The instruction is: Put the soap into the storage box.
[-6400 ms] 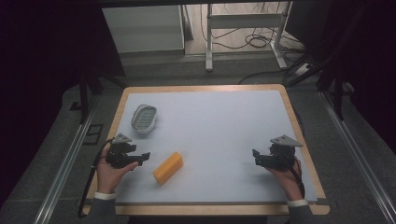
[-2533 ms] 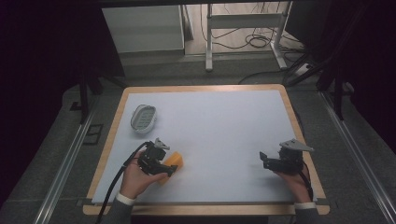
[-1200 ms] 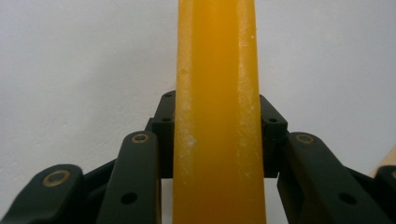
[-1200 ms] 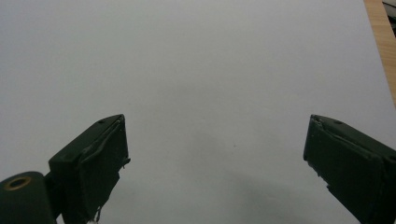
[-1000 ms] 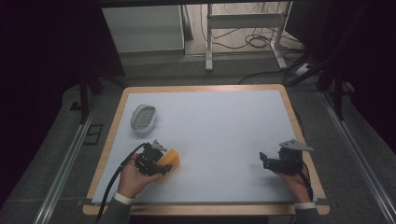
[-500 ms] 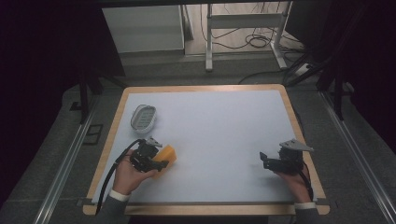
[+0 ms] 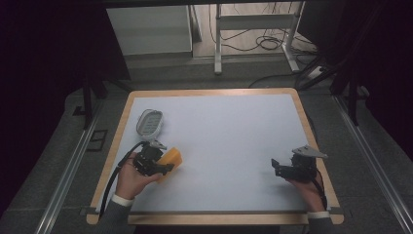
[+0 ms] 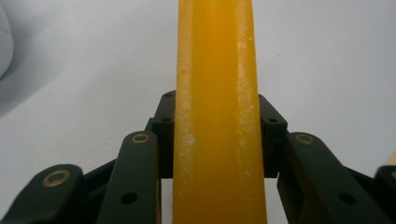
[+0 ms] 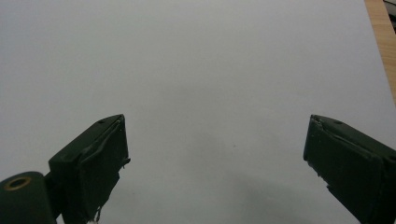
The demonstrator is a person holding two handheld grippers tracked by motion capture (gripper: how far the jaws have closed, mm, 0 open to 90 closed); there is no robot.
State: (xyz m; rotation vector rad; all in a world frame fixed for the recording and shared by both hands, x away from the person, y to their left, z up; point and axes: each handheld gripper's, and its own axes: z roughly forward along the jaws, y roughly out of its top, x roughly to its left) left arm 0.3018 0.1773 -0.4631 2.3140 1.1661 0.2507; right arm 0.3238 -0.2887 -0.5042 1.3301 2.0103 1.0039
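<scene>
We have the orange block [image 7: 171, 160] clamped in our left claw [image 7: 163, 165], at the near left of the counter [image 7: 234, 126]. In the left gripper view the block [image 8: 215, 112] runs straight up between the two black jaws, which press flat against its long sides, so the hold looks square and centred. From above, the block appears tipped up off the white surface, though we cannot tell whether its far end is fully clear. Our right claw [image 7: 277, 167] waits at the near right with nothing in it; in the right gripper view its jaws stand wide apart over bare counter [image 9: 196, 70].

We judge that the pickup is done and the carry is in hand. The small grey dish [image 7: 149, 122] lies just beyond the block toward the far left, and it seems the likely place to set it. The next move calls for a short travel forward and left, keeping the block level enough to come down inside the rim, then letting the jaws part.

Against the picture from half a second ago, the block sits much where it was, held at a like tilt in our left hand [image 7: 130, 179]. The right claw and the dish lie as they did.
</scene>
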